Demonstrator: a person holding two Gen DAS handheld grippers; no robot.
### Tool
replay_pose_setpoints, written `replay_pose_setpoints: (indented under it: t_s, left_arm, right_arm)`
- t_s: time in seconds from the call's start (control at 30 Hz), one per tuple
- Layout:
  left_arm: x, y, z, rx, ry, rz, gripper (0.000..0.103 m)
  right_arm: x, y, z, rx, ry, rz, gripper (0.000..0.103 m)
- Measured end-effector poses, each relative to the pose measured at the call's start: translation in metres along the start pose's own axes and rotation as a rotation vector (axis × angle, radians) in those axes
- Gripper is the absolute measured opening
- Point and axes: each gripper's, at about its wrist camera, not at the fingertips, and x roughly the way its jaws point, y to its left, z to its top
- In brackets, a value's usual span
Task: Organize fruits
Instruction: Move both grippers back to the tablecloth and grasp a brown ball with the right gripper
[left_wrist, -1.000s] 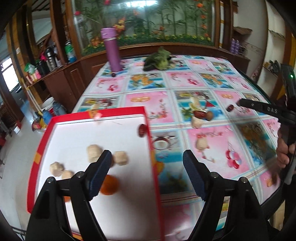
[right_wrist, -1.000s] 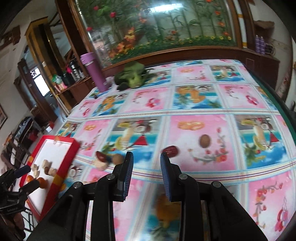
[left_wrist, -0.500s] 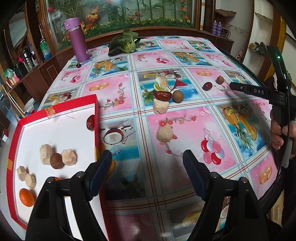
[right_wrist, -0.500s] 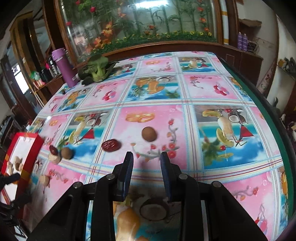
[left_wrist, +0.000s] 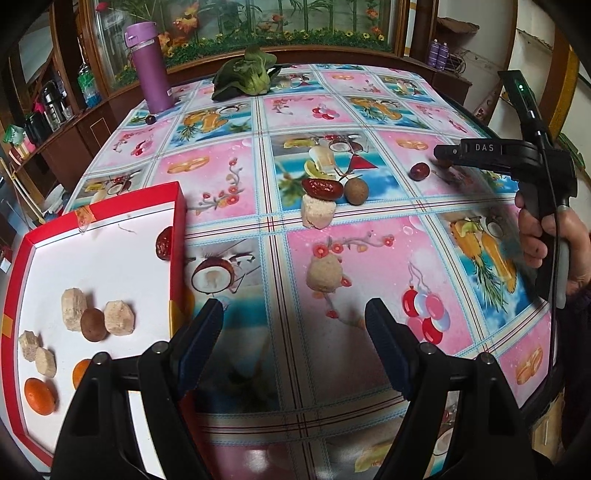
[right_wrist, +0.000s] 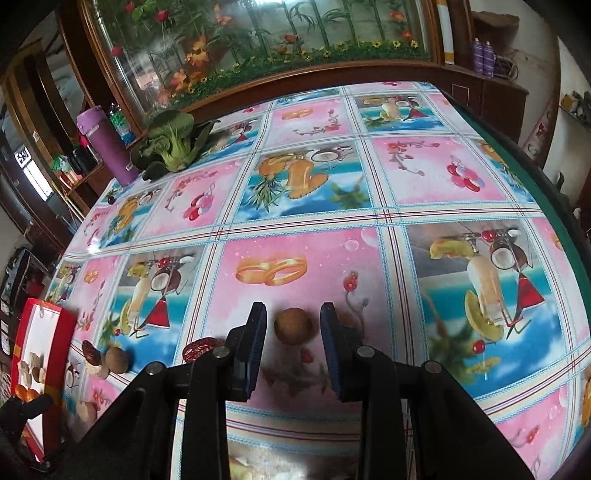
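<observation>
Right gripper (right_wrist: 293, 325) has its jaws partly open, straddling the round brown fruit (right_wrist: 294, 326) on the tablecloth (right_wrist: 406, 184), fingers on either side, not yet touching. To do it well: drop until the pads sit at the fruit's widest girth, centre it, squeeze gently so it doesn't roll out, then carry to the red tray (left_wrist: 177, 206). The fruit looks near-spherical, no clear long axis or pointing end, so grip angle shouldn't matter. The red date (right_wrist: 197, 349) lies just left of it, long axis roughly across the view. Left gripper (left_wrist: 293, 332) gapes wide, empty, near the tray.

right hand-held gripper (right_wrist: 291, 325) moved forward, now straddling brown longan (right_wrist: 294, 326)
</observation>
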Motion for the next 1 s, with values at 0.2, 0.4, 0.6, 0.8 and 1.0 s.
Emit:
replay_pose_setpoints:
  t_s: [0.2,0.4,0.6,0.8,1.0]
  left_arm:
    - [0.013,-0.004,0.008,-0.019,0.009,-0.009,0.08]
    - [0.031,-0.007,0.014,-0.032,0.037,-0.006,0.067]
    - [0.032,-0.008,0.016,-0.025,0.016,0.001,0.051]
    - [0.026,-0.016,0.014,0.002,0.004,-0.009,0.026]
    - [0.005,-0.009,0.01,-0.016,-0.045,-0.009,0.026]
  right_arm:
    - [0.002,-0.001,-0.002,-0.011,-0.003,-0.015,0.027]
    - [0.0,-0.001,-0.003,-0.028,-0.004,-0.035,0.021]
    - [-0.002,0.003,-0.006,-0.039,0.004,-0.03,0.02]
    - [-0.01,-0.002,-0.01,-0.003,0.009,0.006,0.02]
    - [-0.04,0.016,-0.014,-0.027,-0.098,0.064,0.019]
